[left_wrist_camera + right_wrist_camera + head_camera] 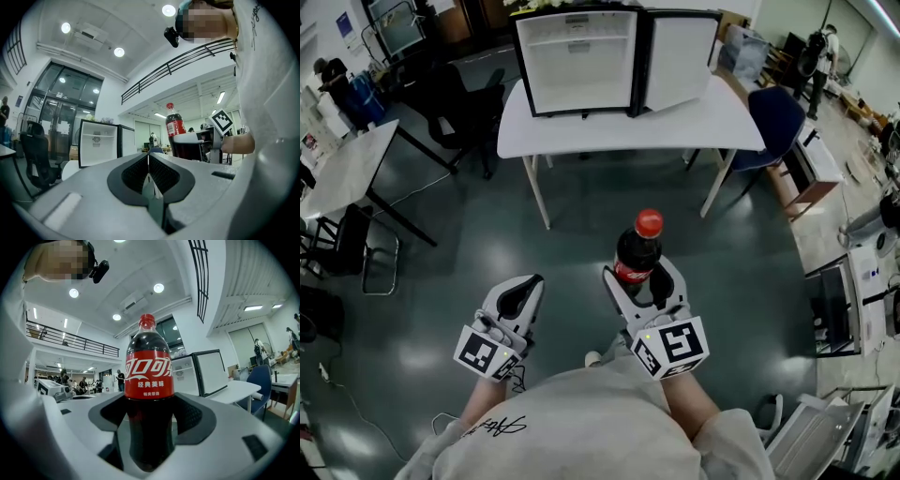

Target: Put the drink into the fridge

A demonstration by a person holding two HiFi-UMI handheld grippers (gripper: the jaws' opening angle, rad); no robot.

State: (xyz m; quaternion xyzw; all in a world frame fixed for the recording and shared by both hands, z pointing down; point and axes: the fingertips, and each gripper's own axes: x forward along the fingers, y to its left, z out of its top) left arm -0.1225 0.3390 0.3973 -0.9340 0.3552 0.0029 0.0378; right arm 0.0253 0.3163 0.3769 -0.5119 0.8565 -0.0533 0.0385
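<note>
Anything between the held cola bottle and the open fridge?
Head view: from the cola bottle, only bare floor, then the white table the fridge stands on.

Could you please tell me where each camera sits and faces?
Head view: on the person's head, facing steeply down at table and open fridge; shirt, left hand-held gripper, right hand-held gripper show.
Left gripper view: on the left one, along shut jaws toward fridge; shirt, forearm show.
Right gripper view: on the right one, along jaws clamping cola bottle.
All share fridge and cola bottle.
</note>
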